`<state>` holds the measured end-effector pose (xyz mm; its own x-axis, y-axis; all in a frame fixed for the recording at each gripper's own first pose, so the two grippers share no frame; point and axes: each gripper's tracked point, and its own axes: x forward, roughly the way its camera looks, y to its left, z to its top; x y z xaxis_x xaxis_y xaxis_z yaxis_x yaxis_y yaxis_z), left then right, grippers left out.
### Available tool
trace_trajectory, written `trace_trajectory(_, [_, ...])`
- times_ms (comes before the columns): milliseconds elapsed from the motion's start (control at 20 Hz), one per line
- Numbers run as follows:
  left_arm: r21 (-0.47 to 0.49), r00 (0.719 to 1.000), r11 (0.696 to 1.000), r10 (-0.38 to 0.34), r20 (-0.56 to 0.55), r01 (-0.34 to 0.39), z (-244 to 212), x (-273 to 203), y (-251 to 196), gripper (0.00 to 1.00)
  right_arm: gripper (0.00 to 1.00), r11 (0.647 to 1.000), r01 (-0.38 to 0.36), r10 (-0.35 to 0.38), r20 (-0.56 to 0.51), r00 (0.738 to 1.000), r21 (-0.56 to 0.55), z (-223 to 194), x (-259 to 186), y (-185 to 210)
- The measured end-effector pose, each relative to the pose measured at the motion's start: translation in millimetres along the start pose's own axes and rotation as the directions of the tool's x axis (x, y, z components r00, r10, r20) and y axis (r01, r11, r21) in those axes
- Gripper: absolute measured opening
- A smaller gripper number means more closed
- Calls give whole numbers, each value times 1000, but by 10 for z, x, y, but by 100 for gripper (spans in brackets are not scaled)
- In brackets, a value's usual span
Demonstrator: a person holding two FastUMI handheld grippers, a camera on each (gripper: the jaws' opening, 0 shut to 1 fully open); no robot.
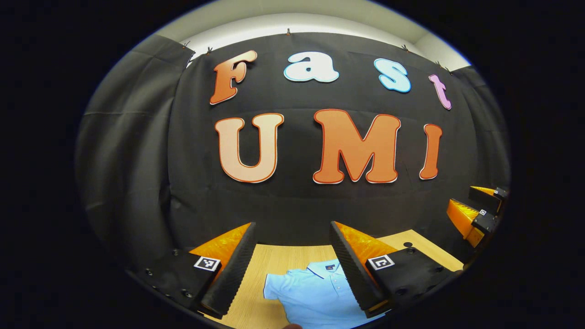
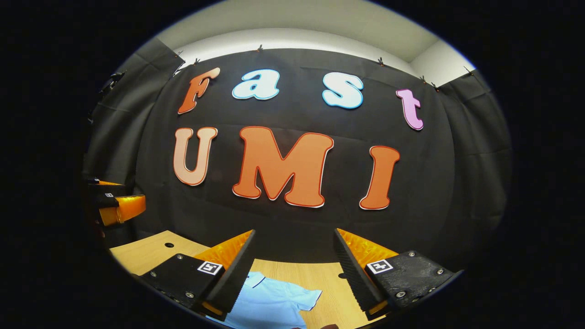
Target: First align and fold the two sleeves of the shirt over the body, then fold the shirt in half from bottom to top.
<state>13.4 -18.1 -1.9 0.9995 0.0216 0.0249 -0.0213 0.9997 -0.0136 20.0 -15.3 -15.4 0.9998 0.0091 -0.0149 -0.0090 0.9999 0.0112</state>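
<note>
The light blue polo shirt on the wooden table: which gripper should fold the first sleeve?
Either; they look evenly placed. The left gripper hangs open above one sleeve of the light blue polo shirt, the right gripper open above the other, both clear of the wooden table.

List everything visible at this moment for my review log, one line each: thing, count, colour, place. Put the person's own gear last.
shirt: one, light blue polo with a dark collar lining, lying flat on the table with sleeves spread, below both grippers.
table: one, light wood with a few small dark holes, in front of the wall.
booth wall: one, black cloth, clipped up behind and around the table.
room wall and ceiling: pale, above the cloth.
left gripper: one, jaws open, held above the shirt's collar end; also at the left edge of the right gripper view.
right gripper: one, jaws open, above the shirt's sleeve; also at the right edge of the left gripper view.
</note>
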Motion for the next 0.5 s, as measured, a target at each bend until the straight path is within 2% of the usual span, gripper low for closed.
trace_trajectory(150, [2, 1000, 1000, -14, 13, 14, 20, 9, -79, 100, 98, 1000, -7, 7, -1, 1000, 4, -17, 51, -19])
trace_trajectory(500, [21, 999, 999, -27, 37, 26, 43, -9, -197, 100, 99, 999, 28, -29, -28, 999, -42, -218, 267, -223])
